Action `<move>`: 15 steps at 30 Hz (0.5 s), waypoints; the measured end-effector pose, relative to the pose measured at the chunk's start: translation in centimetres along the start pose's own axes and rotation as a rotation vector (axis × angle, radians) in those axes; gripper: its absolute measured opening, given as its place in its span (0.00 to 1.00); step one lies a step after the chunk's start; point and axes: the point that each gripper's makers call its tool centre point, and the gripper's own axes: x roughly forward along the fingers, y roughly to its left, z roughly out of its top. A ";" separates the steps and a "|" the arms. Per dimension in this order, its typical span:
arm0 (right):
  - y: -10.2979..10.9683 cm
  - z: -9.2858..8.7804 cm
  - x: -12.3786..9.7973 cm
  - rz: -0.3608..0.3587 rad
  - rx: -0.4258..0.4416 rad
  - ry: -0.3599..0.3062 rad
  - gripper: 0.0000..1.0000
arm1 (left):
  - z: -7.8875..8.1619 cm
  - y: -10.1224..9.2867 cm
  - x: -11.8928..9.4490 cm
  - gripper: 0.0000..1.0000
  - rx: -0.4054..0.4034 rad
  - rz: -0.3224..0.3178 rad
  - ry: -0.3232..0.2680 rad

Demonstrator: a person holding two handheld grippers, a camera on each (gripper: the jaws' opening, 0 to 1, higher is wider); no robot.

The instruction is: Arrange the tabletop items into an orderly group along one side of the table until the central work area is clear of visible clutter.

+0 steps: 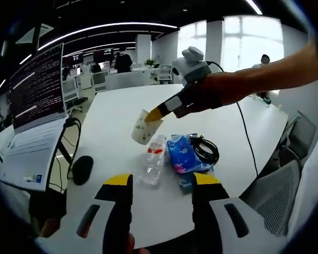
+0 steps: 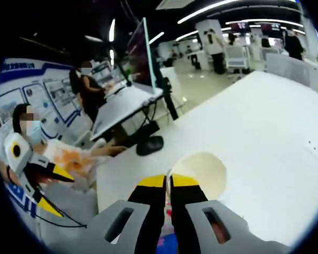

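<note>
Nearest in the left gripper view, the left tool [image 1: 161,185] hangs with its yellow-tipped jaws spread wide and nothing between them, above the near edge of the white surface [image 1: 116,114]. Just beyond lie a clear plastic bottle [image 1: 153,159], a blue packet [image 1: 183,153] to its right, and a coiled black cable [image 1: 205,148] further right, all close together. A black mouse [image 1: 82,169] sits to the left, beside the laptop [image 1: 34,121].

The right tool [image 2: 167,181] has its jaws nearly closed on the rim of the paper cup [image 1: 146,127], carrying it clear of the surface above the bottle. The cup is tilted: its long axis slants, with the mouth up toward the right tool and the base down toward the surface.

By my reading the task is partway. The far stretch looks bare, but the cup has not been set down and the bottle, packet and cable lie in a loose cluster, not a tidy row along one edge.
</note>
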 end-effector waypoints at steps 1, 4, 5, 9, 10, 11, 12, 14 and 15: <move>-0.2 -0.1 0.2 -0.006 -0.021 0.017 0.00 | 0.0 0.1 0.0 0.43 -0.003 0.003 0.000; -0.7 -0.7 0.9 -0.022 -0.097 0.071 0.00 | -0.1 0.3 -0.2 0.43 -0.011 0.012 -0.001; -1.2 -1.0 1.2 -0.038 -0.144 0.096 0.00 | -0.2 0.4 -0.3 0.43 -0.013 0.015 -0.001; -1.9 -1.9 2.1 -0.043 -0.254 0.171 0.00 | -0.3 0.7 -0.6 0.43 -0.019 0.025 -0.001; -2.0 -2.0 2.3 -0.046 -0.281 0.186 0.00 | -0.4 0.9 -0.7 0.43 -0.019 0.028 -0.001; -2.1 -2.0 2.5 -0.045 -0.299 0.195 0.00 | -0.4 1.0 -0.7 0.43 -0.019 0.030 0.001; -2.1 -2.0 2.8 -0.043 -0.317 0.204 0.00 | -0.5 1.1 -0.8 0.43 -0.020 0.033 0.002; -2.3 -2.2 3.1 -0.047 -0.351 0.225 0.00 | -0.6 1.3 -1.0 0.43 -0.023 0.039 0.004; -2.3 -2.3 3.3 -0.043 -0.364 0.232 0.00 | -0.7 1.4 -1.0 0.43 -0.024 0.040 0.005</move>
